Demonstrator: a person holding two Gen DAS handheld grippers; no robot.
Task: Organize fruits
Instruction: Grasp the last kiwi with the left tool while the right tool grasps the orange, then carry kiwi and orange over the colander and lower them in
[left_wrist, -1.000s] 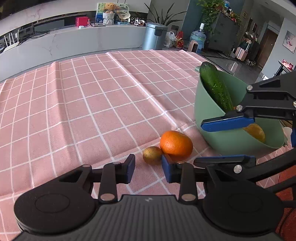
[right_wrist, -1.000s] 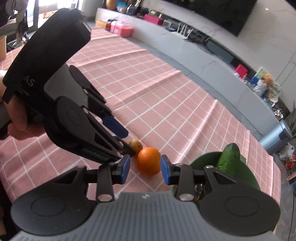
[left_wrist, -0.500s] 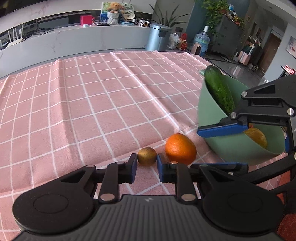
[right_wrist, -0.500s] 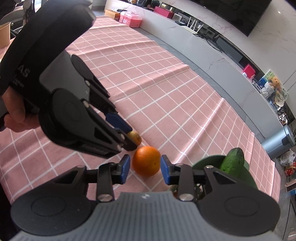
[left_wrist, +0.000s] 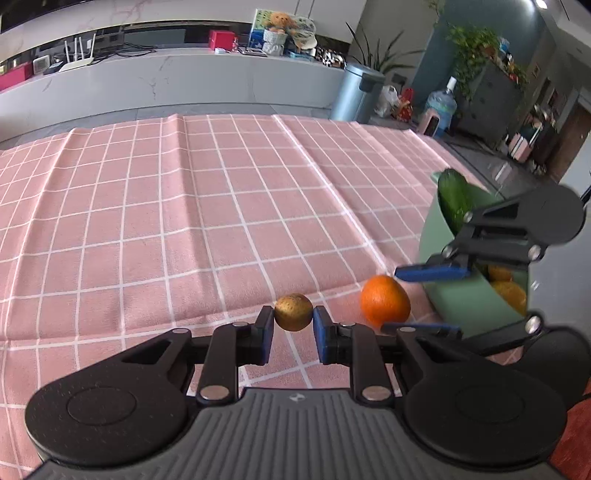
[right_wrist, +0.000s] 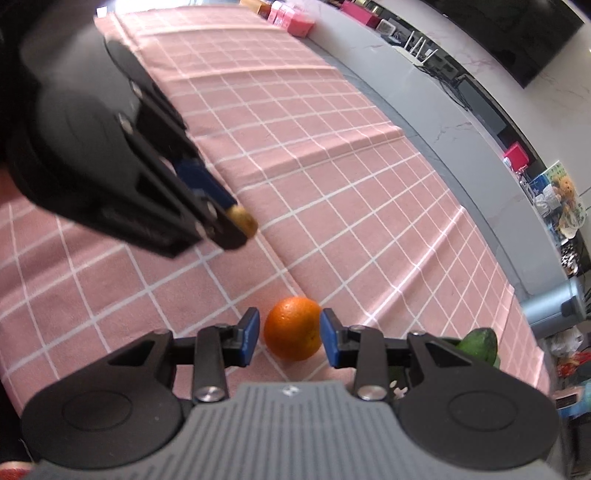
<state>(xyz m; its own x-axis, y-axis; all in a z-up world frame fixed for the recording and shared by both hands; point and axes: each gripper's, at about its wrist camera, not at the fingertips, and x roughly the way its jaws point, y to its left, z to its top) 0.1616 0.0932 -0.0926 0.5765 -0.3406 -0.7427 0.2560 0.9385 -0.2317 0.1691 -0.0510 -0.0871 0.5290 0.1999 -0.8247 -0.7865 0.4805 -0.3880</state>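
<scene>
Your left gripper (left_wrist: 293, 326) now clamps the kiwi (left_wrist: 293, 312), lifted off the pink cloth (left_wrist: 184, 221); a second ago it lay beside the orange (right_wrist: 293, 328). Your right gripper (right_wrist: 289, 338) brackets the orange, pads not quite touching. Green bowl (left_wrist: 465, 299) at right holds cucumber (left_wrist: 452, 199); carry both there.

Two matching hand-held grippers, black with blue pads

The left gripper (left_wrist: 293, 334) had a ribbed grey housing with a small logo, flanked by two matte black round discs, each with a recessed circle. Black linkage bars carried silver rivets and ended in flat blue finger pads (left_wrist: 322, 334). The right gripper (right_wrist: 289, 338) was built alike: the same ribbed grey body, black discs, silver screws and blue pads (right_wrist: 328, 341). A sliver of skin showed at the left frame edge.
</scene>
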